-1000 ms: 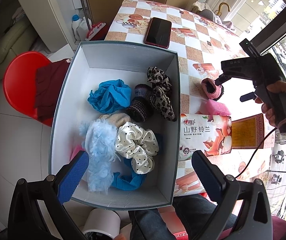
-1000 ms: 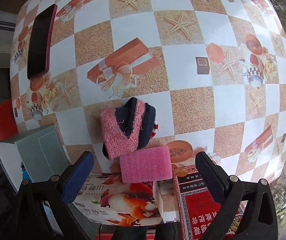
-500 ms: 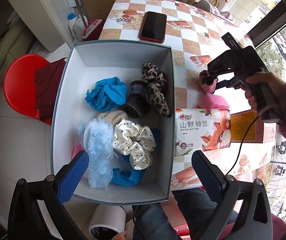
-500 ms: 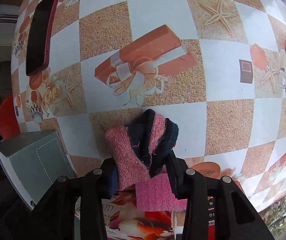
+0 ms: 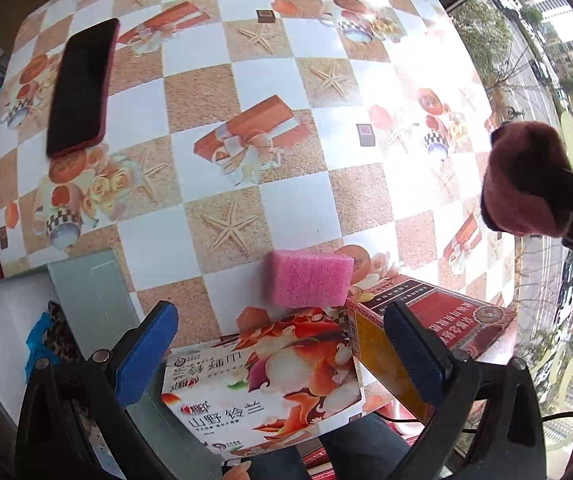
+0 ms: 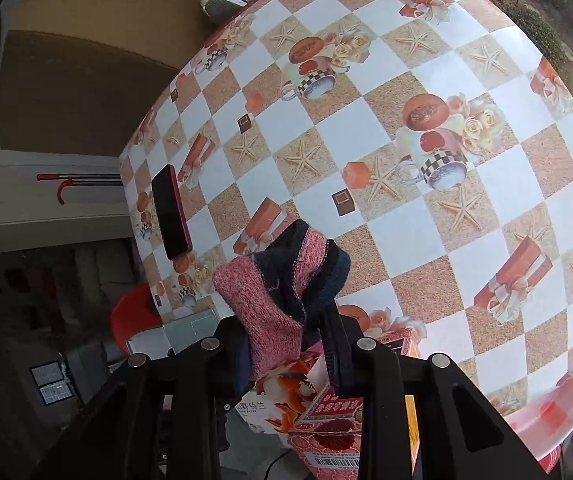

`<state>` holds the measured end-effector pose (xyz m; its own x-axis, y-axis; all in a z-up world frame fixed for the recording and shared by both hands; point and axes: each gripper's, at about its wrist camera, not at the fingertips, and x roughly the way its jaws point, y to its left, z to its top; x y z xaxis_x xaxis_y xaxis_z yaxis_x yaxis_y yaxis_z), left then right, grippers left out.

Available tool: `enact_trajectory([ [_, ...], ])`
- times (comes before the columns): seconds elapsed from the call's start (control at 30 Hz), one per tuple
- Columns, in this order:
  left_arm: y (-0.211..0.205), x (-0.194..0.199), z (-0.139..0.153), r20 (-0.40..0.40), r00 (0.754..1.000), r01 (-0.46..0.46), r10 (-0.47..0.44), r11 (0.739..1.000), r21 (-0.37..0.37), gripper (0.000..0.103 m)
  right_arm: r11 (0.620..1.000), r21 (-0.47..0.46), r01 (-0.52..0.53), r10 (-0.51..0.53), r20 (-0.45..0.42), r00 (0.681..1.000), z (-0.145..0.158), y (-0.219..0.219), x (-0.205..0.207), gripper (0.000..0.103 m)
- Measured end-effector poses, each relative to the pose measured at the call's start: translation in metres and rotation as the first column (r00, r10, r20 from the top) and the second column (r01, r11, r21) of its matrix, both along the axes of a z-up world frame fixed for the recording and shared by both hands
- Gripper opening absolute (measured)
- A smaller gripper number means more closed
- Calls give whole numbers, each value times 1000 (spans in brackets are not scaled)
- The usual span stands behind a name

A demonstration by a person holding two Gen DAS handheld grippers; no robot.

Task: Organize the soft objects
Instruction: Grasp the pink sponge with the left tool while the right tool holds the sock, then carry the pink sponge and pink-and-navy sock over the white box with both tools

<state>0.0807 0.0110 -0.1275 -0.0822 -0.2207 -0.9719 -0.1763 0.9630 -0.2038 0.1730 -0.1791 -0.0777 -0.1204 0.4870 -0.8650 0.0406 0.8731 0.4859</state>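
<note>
Where the left wrist view looks down, a tablecloth [image 5: 298, 216] printed in brown and white checks with starfish, gift boxes and teacups covers the tabletop. On it, at ten o'clock, a dark smartphone [image 5: 80, 88] in a red case lies flat. At six o'clock a pink sponge [image 5: 308, 278] rests on the cloth, touching a floral tissue box [image 5: 262, 392] and a red carton [image 5: 438, 312] that stand side by side at the near edge. At eight o'clock the grey rim of the storage box [image 5: 86, 300] shows, with blue and leopard-print fabric inside (only a sliver is visible). Beyond the table's three o'clock edge, a window gives onto trees and tower blocks. The left gripper [image 5: 282, 352] hangs over the tissue box with its blue pads wide apart and nothing between them.

From the right wrist view, the right gripper [image 6: 286, 344] is clamped on a pink and navy knitted sock [image 6: 274, 292], held clear above the cloth. At nine o'clock sits a red chair [image 6: 130, 316] beside a dim room.
</note>
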Motion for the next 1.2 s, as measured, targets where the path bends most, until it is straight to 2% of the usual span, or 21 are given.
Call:
enact_trajectory([
  [0.07, -19, 12, -20, -36, 996, 83, -82, 996, 28, 103, 999, -4, 33, -33, -12, 999, -4, -23, -5, 31],
  [0.13, -33, 20, -37, -68, 991, 119, -116, 992, 43, 103, 998, -13, 60, -60, -22, 998, -11, -44, -9, 31],
  [0.3, -48, 26, -71, -157, 984, 91, -85, 995, 33, 103, 994, -22, 105, -106, -61, 993, -29, -79, -16, 31],
  [0.53, -59, 22, -99, -252, 965, 102, -72, 989, 109, 102, 995, -20, 96, -97, -58, 994, -34, -93, -17, 31],
  [0.67, -65, 15, -105, -272, 956, 155, -107, 974, 164, 85, 997, -33, 67, -68, -25, 997, -28, -90, -19, 31],
  [0.73, -65, 14, -99, -246, 962, 160, -115, 972, 170, 75, 998, -44, 47, -47, -1, 999, -23, -87, -21, 31],
  [0.77, -64, 13, -96, -229, 966, 163, -122, 972, 169, 73, 998, -49, 37, -36, 12, 999, -21, -86, -23, 31],
  [0.97, -56, 3, -48, -56, 993, 114, -104, 971, 211, 73, 996, -87, -16, 23, 83, 996, -2, -76, -38, 31],
  [1.2, -41, -44, 31, 140, 987, 47, -82, 971, 235, 73, 990, -121, -69, 86, 145, 986, 24, -61, -64, 31],
])
